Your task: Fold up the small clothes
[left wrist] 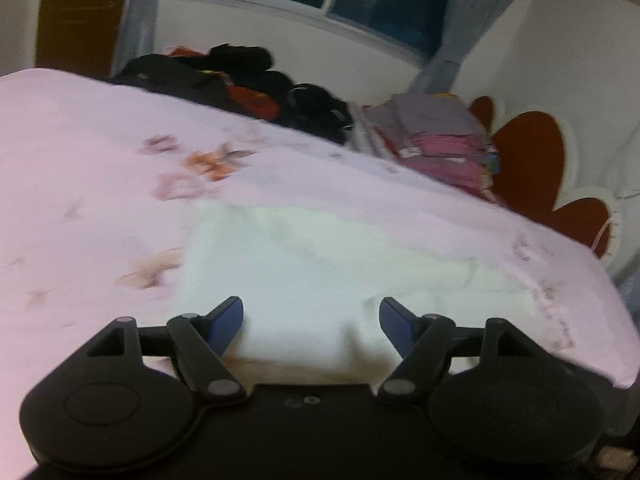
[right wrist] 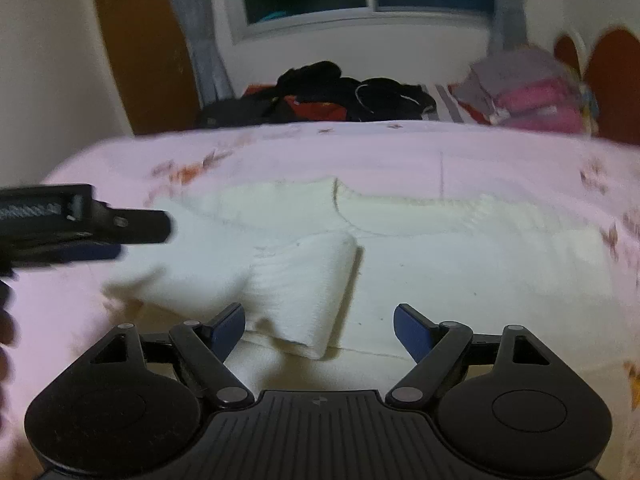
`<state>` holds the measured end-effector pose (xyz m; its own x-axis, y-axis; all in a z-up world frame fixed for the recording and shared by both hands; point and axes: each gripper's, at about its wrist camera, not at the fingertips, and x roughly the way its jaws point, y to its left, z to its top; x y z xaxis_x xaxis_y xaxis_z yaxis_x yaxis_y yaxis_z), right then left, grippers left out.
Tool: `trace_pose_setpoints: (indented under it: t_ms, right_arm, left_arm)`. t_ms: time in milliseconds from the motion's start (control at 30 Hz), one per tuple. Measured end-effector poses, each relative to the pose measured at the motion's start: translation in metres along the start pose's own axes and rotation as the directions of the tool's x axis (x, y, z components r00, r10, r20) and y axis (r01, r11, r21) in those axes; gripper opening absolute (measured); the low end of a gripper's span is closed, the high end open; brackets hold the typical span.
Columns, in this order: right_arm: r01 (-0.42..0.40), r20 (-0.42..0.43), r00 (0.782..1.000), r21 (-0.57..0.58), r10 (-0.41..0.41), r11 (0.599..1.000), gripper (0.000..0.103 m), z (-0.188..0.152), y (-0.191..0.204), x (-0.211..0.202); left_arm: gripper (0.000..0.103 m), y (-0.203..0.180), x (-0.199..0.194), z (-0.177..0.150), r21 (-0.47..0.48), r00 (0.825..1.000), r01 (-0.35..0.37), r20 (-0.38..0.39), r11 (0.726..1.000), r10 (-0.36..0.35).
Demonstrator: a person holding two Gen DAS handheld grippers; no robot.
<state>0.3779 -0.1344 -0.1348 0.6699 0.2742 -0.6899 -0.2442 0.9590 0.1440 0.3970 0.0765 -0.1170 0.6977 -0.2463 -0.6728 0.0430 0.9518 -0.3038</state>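
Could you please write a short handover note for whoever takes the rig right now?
Left gripper: open, empty, over the near left part of the white garment.
Right gripper: open, empty, at the garment's near edge.
Garment: spread on the pink bedsheet, one sleeve already folded in over the body.
Behind: a pile of dark clothes and a folded stack at the far side of the bed.
Done: first sleeve fold, it seems.
Left: probably the other side, then folding the body and moving it to the stack.
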Motion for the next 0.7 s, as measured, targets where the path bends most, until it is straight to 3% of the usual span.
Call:
trace_pose_setpoints:
  t_ms: [33,133,433,500,533,567,700]
  right_arm:
    - [-0.004,0.005,1.000,-0.023,0.004,1.000,0.080,-0.003,0.005,0.001]
    - [-0.005,-0.007,1.000,-0.076,0.004,0.997,0.059,-0.007,0.019,0.006]
    - [0.030,-0.038,0.999,-0.177,-0.038,0.984,0.058,-0.020,0.022,0.020]
    - [0.046,-0.041,0.998,-0.153,-0.053,0.987,0.058,-0.020,0.015,0.025]
    - [0.042,-0.035,0.998,-0.128,-0.047,0.991,0.054,-0.018,0.012,0.026]
    - [0.032,-0.025,0.999,-0.109,-0.035,0.994,0.042,-0.015,0.010,0.026]
    - [0.059,0.002,0.998,-0.109,-0.059,0.992,0.020,-0.004,0.010,0.028]
  left_arm:
    - [0.074,0.006,-0.001,-0.004,0.000,1.000,-0.020,-0.004,1.000,0.020]
    - [0.074,0.018,-0.001,-0.014,-0.003,0.998,-0.049,-0.032,0.999,0.049]
    - [0.073,0.018,0.000,-0.035,0.072,0.996,-0.063,-0.055,0.995,0.067]
    - [0.073,0.015,0.004,-0.037,0.088,0.995,-0.070,-0.062,0.994,0.076]
    - [0.073,0.013,0.006,-0.037,0.090,0.995,-0.073,-0.062,0.993,0.079]
    - [0.073,0.012,0.008,-0.038,0.089,0.994,-0.080,-0.063,0.993,0.085]
    - [0.075,0.008,0.017,-0.039,0.090,0.990,-0.117,-0.070,0.989,0.123]
